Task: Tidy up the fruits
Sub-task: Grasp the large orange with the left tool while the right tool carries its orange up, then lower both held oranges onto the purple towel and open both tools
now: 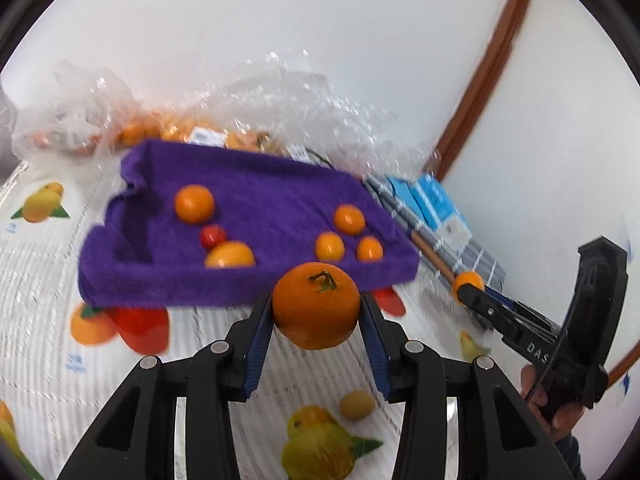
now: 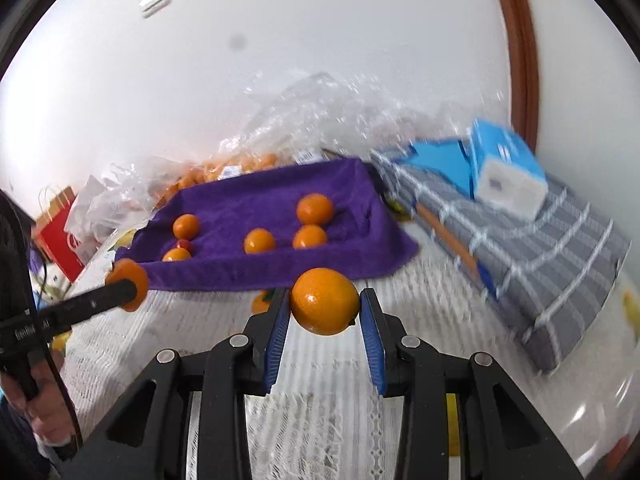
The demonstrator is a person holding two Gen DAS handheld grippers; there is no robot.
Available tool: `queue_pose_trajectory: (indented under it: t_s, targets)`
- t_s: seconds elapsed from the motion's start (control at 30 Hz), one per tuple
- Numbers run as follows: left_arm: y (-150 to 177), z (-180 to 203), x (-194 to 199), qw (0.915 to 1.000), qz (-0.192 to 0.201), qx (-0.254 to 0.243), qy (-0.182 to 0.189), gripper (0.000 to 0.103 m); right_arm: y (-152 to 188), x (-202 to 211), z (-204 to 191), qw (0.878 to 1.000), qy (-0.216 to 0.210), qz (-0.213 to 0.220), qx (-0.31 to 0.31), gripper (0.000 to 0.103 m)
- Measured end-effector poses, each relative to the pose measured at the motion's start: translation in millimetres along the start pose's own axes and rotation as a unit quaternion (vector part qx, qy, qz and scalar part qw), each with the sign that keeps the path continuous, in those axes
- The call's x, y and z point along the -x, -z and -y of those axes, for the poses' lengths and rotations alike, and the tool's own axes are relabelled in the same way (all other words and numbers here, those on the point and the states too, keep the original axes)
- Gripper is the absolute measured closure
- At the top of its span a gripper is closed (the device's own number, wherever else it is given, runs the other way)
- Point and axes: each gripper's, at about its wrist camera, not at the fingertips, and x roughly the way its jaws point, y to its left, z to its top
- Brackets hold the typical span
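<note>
Clamping an orange [image 1: 316, 306] (stem up), left gripper [image 1: 317, 312]; right gripper [image 2: 325, 304] pinches a tangerine [image 2: 324, 301].

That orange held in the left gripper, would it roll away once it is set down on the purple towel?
Probably a little. The orange looks round and firm, so it could roll on a hard surface. The purple towel seems soft and its edges stand up, which should stop it, as with the other oranges resting there. The peel looks dimpled, so likely not slippery.
</note>
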Motion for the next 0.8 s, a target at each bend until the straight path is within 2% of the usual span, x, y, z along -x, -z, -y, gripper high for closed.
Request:
queue_pose_trajectory:
  t_s: [0.2, 0.3, 0.53, 0.67, 0.8]
  targets:
    - [-21.0, -10.5, -6.4, 0.9995, 0.015, 0.012, -0.026, 0.062, -26.6, -10.3, -5.8, 1.000, -0.017, 0.020, -0.016, 0.068]
    - [-35.6, -18.8, -8.1, 0.9990, 0.027, 0.015, -0.031, 0.062, -40.2, -23.5, -8.9, 1.000, -0.005, 0.020, -0.011, 0.068]
    - [-65.8, -42.2, -20.0, 0.9959, 0.051, 0.014, -0.074, 0.062, -80.1, -45.1, -8.4, 0.999, 0.007, 0.036, -0.009, 0.068]
    - [-66.8, -59.4, -26.8, 0.9917, 0.061, 0.014, -0.112, 0.062, -79.6, -64.6, -3.6, 0.999, 0.014, 0.030, -0.017, 0.068]
    - [-63.3, -77.3, -32.9, 0.9909, 0.052, 0.030, -0.120, 0.062, -65.1, -88.0, 7.5, 0.999, 0.013, -0.005, -0.030, 0.068]
